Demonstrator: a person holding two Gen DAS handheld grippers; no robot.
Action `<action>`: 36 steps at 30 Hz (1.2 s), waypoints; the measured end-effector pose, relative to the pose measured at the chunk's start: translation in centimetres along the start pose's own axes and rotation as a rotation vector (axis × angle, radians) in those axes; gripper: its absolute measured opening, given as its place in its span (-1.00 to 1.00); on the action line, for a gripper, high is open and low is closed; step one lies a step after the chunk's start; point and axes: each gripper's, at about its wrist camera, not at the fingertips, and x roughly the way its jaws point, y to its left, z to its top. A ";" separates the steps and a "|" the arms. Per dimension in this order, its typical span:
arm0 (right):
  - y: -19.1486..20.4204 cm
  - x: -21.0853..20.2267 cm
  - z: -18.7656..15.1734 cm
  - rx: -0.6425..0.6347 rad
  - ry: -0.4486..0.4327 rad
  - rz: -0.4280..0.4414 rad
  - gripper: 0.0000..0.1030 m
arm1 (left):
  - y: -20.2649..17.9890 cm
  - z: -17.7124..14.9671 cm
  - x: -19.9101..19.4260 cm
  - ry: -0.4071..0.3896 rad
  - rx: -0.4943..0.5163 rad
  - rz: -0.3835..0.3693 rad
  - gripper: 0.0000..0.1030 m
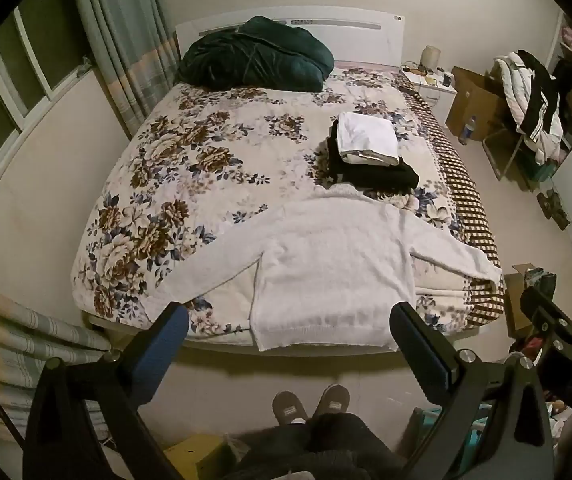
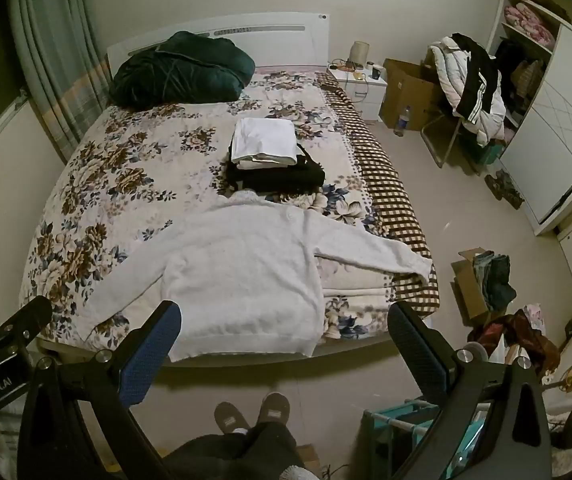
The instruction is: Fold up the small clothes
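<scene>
A white fuzzy sweater (image 1: 326,264) (image 2: 241,272) lies flat on the near end of the floral bed (image 1: 173,168) (image 2: 97,184), sleeves spread out, hem hanging over the front edge. Behind it sits a stack of folded clothes (image 1: 366,152) (image 2: 273,156), white on top of black. My left gripper (image 1: 290,320) hovers open above the hem with nothing between its fingers. My right gripper (image 2: 281,320) is open too, over the sweater's right hem corner, holding nothing. Both are held back from the bed, above the floor.
A dark green bundled quilt (image 1: 257,56) (image 2: 181,70) lies at the headboard. A person's slippered feet (image 1: 310,402) (image 2: 251,412) stand at the bed's foot. To the right are a chair piled with clothes (image 2: 470,88), cardboard boxes (image 2: 474,284), a nightstand (image 2: 360,84) and a wardrobe (image 2: 558,128).
</scene>
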 end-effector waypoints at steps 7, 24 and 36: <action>0.0 -0.3 0.0 0.001 -0.003 0.001 1.00 | -0.7 -0.2 -0.6 -0.008 -0.002 0.005 1.00; 0.2 -0.9 0.1 0.001 -0.009 0.002 1.00 | -0.6 -0.1 -0.7 -0.012 0.001 0.002 1.00; -0.1 -1.1 -0.1 0.003 -0.013 0.003 1.00 | -1.0 1.1 -1.4 -0.017 0.000 -0.002 1.00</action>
